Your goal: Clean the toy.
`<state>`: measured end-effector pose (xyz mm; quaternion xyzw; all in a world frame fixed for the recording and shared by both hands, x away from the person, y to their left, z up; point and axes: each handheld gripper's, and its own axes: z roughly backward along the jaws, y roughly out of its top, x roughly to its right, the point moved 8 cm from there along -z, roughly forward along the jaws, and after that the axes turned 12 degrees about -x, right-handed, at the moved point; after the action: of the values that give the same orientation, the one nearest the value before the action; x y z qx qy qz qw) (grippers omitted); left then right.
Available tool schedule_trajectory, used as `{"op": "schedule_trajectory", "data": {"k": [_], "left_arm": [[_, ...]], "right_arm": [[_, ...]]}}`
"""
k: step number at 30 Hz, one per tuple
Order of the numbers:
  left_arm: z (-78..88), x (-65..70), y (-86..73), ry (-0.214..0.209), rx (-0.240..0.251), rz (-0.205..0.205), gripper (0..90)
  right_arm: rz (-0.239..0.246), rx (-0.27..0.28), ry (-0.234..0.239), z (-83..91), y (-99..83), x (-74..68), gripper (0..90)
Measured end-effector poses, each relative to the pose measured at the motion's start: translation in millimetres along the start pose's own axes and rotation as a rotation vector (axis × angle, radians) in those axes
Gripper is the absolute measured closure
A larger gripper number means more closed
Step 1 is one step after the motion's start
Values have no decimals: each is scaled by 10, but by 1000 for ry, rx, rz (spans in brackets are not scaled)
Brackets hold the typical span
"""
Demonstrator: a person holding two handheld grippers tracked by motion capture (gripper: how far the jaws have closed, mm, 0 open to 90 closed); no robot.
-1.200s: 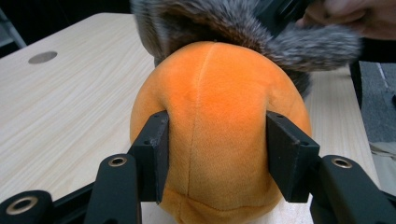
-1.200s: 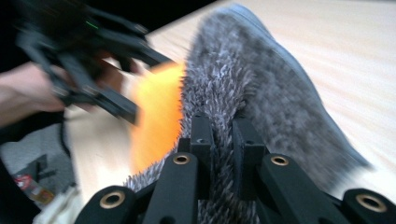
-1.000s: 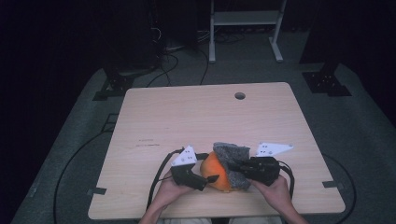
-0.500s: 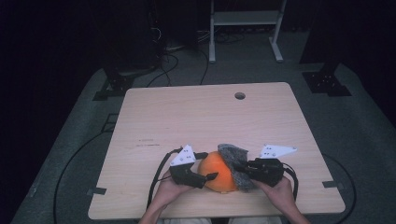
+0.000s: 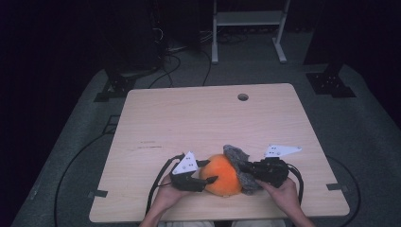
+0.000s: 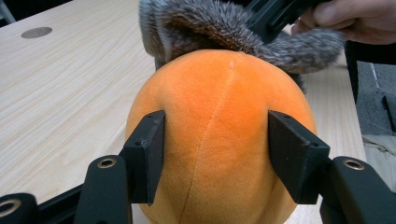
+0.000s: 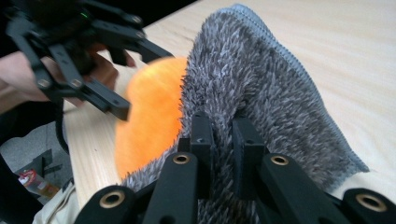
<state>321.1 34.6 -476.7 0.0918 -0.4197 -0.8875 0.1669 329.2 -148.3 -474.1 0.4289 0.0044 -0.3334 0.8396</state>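
The high view looks forward and down from above my side of the tabletop (image 5: 189, 118), far enough to take in its whole surface and the floor beyond. My left gripper's (image 6: 215, 154) camera sits very close behind its jaws, facing the orange plush ball (image 6: 219, 135). My right gripper's (image 7: 223, 140) camera looks along its jaws into the grey furry cloth (image 7: 261, 93), equally near. All three views share the ball, the cloth and the tabletop's near edge.

The ball (image 5: 222, 174) lies on the table (image 5: 198, 123), near edge, cloth (image 5: 241, 165) against its right.
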Motion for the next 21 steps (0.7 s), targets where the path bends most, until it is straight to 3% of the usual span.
{"op": "schedule_trajectory", "data": {"k": [2,3,5,7,9,12,15,17,18,20,21], "left_arm": [[-4,2,6,-2,-1,1,399],[-5,3,9,-5,0,5,399],[-2,6,5,-5,-2,1,399],[-4,9,6,-3,-2,-1,401],[-3,9,4,-3,-3,0,402],[2,14,-5,-1,-5,6,402],[2,14,-7,-2,-5,6,402],[1,14,-6,-3,-2,4,398],[2,10,-2,-7,-3,2,384],[7,3,11,-22,5,16,364],[5,-6,12,-22,5,27,311]], "right_arm": [[-15,-11,-6,6,-23,47,803],[-46,-37,-13,20,-57,125,803],[-66,-34,-15,58,-62,177,803],[-38,39,41,101,55,50,803],[-25,41,42,88,74,24,802],[-6,-7,33,7,40,21,802],[-46,-52,-6,27,-34,146,802],[-50,-24,9,75,-8,112,802],[-22,18,34,99,59,31,802],[-15,17,35,93,71,16,802],[-11,3,34,62,69,13,802]]}}
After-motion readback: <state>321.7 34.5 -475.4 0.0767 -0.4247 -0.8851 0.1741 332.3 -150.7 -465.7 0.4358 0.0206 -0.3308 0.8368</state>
